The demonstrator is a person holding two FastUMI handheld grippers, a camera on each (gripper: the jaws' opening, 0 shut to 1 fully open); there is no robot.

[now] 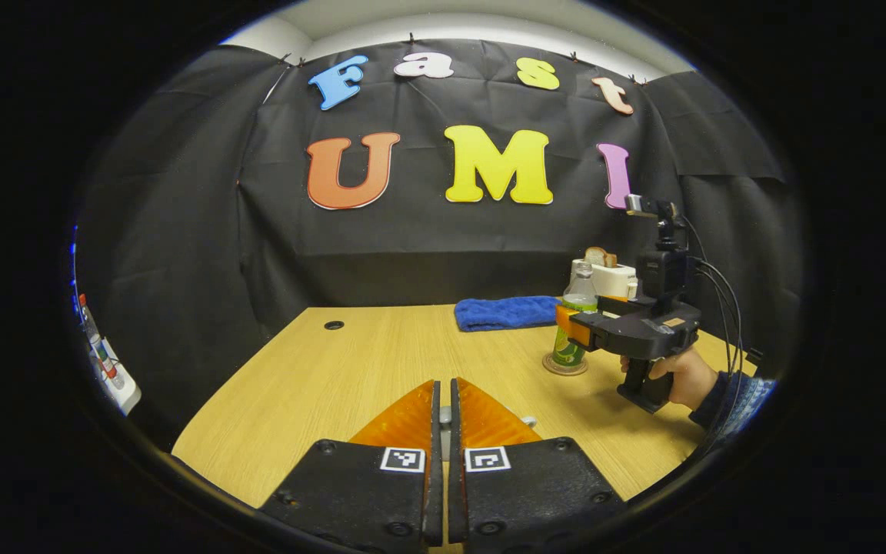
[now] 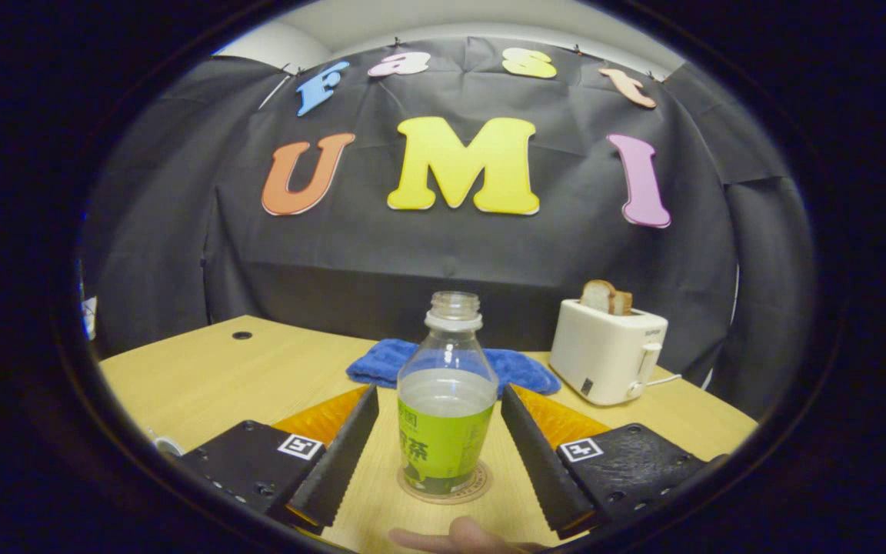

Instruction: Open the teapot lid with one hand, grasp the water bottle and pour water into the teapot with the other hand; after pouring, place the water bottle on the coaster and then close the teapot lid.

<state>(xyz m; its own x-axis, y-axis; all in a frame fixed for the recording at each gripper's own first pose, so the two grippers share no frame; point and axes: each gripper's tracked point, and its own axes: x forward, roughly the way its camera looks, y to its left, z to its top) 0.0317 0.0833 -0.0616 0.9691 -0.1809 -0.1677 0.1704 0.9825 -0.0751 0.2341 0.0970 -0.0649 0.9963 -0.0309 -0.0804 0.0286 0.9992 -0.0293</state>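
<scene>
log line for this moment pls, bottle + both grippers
water bottle: upright on coaster, uncapped | right gripper: open, fingers either side of bottle, not touching | left gripper: shut, low over table

No plain wording is legible. The water bottle [image 2: 447, 415] carries a green label [image 2: 443, 450] with dark printed characters, and the white toaster [image 2: 607, 362] bears a small dark mark [image 2: 651, 332] near its top edge, too small to make out. Square black-and-white coded markers, patterns without letters or numbers, sit in pairs on the black finger mounts: two on the left gripper [image 1: 444, 415] in the left gripper view, two on the right gripper [image 2: 439, 388] in the right gripper view.
</scene>
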